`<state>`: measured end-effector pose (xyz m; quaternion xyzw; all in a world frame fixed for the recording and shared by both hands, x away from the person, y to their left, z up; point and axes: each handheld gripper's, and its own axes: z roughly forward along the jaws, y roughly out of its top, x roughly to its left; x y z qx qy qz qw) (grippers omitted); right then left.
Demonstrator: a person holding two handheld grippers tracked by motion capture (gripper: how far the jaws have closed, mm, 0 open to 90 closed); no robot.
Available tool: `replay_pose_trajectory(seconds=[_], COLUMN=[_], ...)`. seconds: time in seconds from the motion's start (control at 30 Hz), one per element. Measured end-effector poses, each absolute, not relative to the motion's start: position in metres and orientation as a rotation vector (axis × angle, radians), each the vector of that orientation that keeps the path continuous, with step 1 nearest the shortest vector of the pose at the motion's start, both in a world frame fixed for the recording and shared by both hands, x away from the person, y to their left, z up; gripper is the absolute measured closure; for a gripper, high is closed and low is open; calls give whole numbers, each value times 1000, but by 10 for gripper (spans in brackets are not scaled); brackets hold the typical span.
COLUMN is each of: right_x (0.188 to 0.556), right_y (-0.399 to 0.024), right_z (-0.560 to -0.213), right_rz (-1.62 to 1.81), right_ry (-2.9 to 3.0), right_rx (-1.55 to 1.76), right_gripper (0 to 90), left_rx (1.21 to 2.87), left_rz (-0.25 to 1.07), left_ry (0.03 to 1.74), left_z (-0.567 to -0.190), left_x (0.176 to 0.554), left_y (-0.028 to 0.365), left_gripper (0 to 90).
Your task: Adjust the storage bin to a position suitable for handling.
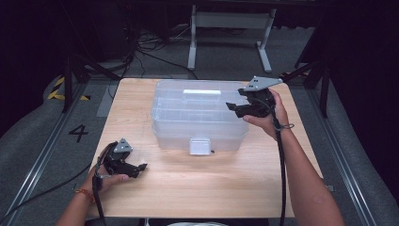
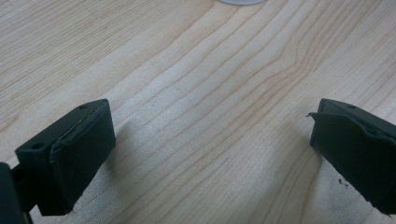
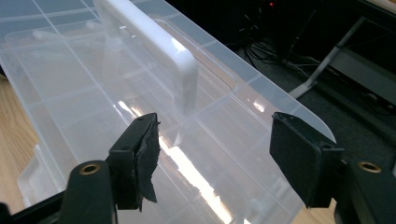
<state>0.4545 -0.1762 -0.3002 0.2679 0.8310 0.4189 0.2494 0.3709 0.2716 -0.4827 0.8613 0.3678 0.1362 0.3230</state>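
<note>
On the wooden table, the right gripper, jaws apart and empty, nears the clear box's three-o'clock side; next, I judge, reaching its handle, while the left gripper rests agape.

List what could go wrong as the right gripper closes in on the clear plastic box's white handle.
The right gripper hovers open above the smooth, glossy lid of the clear plastic compartment box, so its pads may slip off the white handle. The left gripper rests away on the light wooden table, so the unbraced box could slide or tip.
</note>
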Motion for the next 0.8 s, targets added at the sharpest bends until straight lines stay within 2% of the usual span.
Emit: replay_pose_trajectory(seconds=[0.2,0.37,0.8], right_x=[458,464,474], right_y=[-167,-158,-137], right_z=[-299,-296,-297], right_rz=[1135,1132,1069], right_ry=[2276,2298,2338], right_rx=[719,703,622], right_gripper=[364,431,520], left_rx=[2260,2264,2264], left_rz=[357,362,362], left_ry=[966,962,962], left_z=[-483,-483,-483], left_x=[371,371,371], left_y=[272,272,272], left_gripper=[5,5,5])
